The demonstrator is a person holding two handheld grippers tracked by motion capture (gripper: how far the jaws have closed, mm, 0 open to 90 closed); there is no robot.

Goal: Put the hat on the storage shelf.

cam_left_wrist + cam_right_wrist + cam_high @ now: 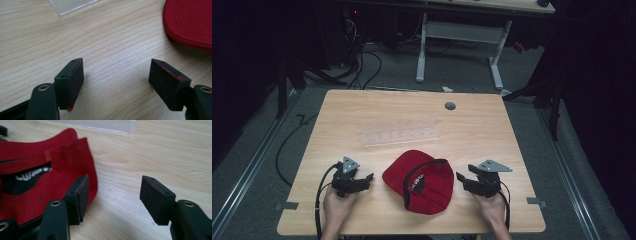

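Note:
A red cap (419,181) lies upside down on the wooden table (412,115), near the front edge, its dark inner band with white lettering facing up. My left gripper (366,181) rests just left of the cap, pointing toward it. In the left gripper view its jaws (116,62) stand wide apart over bare wood, with the cap's brim (190,22) ahead to the right. My right gripper (460,181) sits just right of the cap. In the right gripper view it (115,180) is open; one jaw stands at the cap's red edge (37,170), and bare wood shows between the pads.
A clear plastic strip (402,135) lies across the table's middle, behind the cap; its corner (72,4) and its end (100,125) appear in the gripper views. A grey grommet (450,106) sits near the far edge. Cables and a desk frame (459,45) stand beyond the table.

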